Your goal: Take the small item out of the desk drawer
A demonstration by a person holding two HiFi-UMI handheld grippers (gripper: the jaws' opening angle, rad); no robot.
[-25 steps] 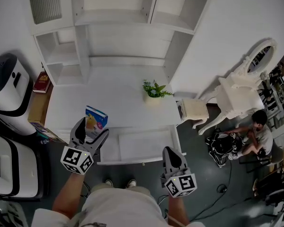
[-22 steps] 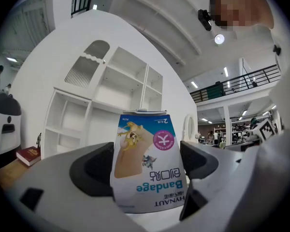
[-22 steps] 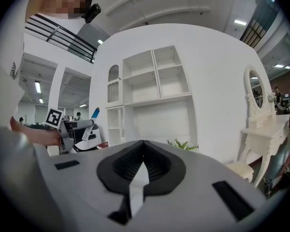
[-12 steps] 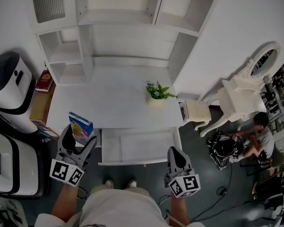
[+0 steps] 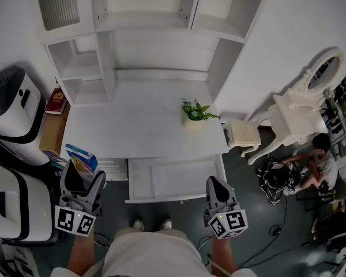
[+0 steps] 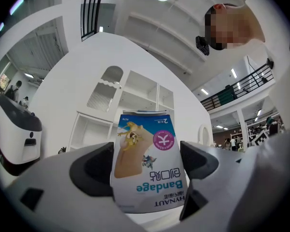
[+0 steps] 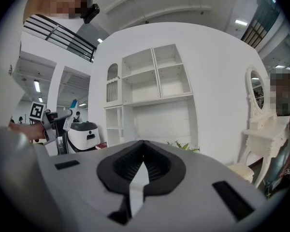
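Observation:
A small blue and white bandage box (image 5: 81, 158) (image 6: 147, 164) stands between the jaws of my left gripper (image 5: 81, 173) (image 6: 146, 174), which is shut on its two sides. In the head view the box hangs off the desk's (image 5: 144, 123) front left corner, over the floor. The white desk drawer (image 5: 174, 179) is pulled out, and its inside looks bare. My right gripper (image 5: 215, 186) (image 7: 141, 172) hovers at the drawer's front right corner, shut with nothing between its pads.
A small potted plant (image 5: 195, 112) stands on the desk's right side. White shelves (image 5: 153, 25) rise behind. A white and black machine (image 5: 11, 111) and a red book (image 5: 56, 100) lie to the left. A stool (image 5: 242, 134), a vanity (image 5: 297, 117) and a seated person (image 5: 318, 161) are to the right.
My left gripper has carried the box leftward and back toward me, from over the desk's front left part to beyond its corner. The right gripper has stayed put.

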